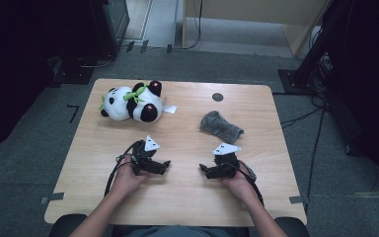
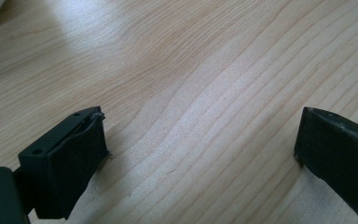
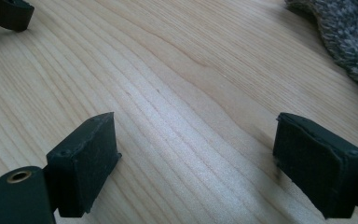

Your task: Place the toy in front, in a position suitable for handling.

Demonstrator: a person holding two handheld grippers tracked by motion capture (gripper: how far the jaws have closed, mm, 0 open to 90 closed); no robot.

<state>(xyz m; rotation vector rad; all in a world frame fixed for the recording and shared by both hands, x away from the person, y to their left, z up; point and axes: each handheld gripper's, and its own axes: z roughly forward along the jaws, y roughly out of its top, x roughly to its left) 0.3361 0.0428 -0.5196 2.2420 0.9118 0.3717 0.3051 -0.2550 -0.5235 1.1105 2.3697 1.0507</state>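
One light wooden table [image 1: 187, 197] carries one black-and-white plush panda with a green bow [image 1: 131, 102], one small white paper tag [image 1: 170, 109] just beside it, one crumpled grey knitted cloth [image 1: 220, 127] and one round dark disc [image 1: 217, 97] set in the tabletop. Two black two-jaw grippers are there, the left gripper [image 1: 165, 164] and the right gripper [image 1: 203, 169], each topped by one grey three-cornered plate. Two hands hold them, one apiece.

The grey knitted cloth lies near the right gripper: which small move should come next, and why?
Probably move the right gripper forward toward the grey knitted cloth. Its jaws stand open with only bare table between them, and the cloth lies apart, just beyond it. The left gripper is open too, nearer the panda toy.
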